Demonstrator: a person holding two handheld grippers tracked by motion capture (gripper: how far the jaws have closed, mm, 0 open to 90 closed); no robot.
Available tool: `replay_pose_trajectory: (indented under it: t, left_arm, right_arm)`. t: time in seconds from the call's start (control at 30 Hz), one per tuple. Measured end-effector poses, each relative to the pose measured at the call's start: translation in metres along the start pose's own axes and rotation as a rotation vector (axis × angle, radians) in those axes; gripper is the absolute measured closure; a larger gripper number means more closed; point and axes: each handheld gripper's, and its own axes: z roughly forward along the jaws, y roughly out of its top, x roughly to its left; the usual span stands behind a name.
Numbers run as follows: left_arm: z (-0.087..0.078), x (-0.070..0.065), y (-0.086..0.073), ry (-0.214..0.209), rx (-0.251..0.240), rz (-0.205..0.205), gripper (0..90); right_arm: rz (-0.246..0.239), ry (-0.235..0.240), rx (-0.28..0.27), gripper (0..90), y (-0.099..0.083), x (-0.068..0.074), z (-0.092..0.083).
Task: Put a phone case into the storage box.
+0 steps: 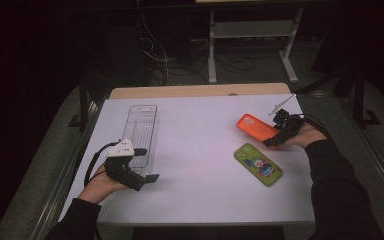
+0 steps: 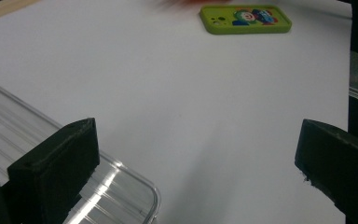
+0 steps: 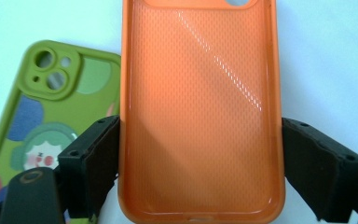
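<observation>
**A:** How many phone cases are on your table?

**B:** Two. Your right gripper (image 3: 200, 163) clamps the orange case (image 3: 200, 112) by its long sides, tilted above the white table (image 1: 200, 170). The green case (image 1: 258, 164) lies flat just beside it.

**A:** And your left gripper (image 2: 196, 158)?

**B:** Its jaws stand wide apart, holding nothing, at the near end of one clear tray (image 1: 141, 132).
</observation>
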Motion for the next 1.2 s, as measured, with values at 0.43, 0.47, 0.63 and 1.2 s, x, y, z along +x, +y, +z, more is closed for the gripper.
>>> replay_pose_trajectory:
  t: [0.43,0.47,0.63,1.2]
  left_arm:
    - [0.008,0.005,0.035,-0.041,0.009,0.025,0.0]
    - [0.01,0.005,0.038,-0.044,0.003,0.03,0.0]
    - [0.02,0.005,0.048,-0.061,0.006,0.042,0.0]
    - [0.069,-0.001,0.085,-0.163,0.046,0.141,0.0]
  right_arm:
    - [-0.02,0.015,-0.024,15.1,0.003,0.019,-0.015]
    - [-0.02,0.019,-0.026,15.1,0.003,0.02,-0.017]
    - [-0.036,0.025,-0.039,15.1,0.002,0.029,-0.02]
    - [-0.188,0.034,-0.049,15.1,0.009,0.072,-0.015]
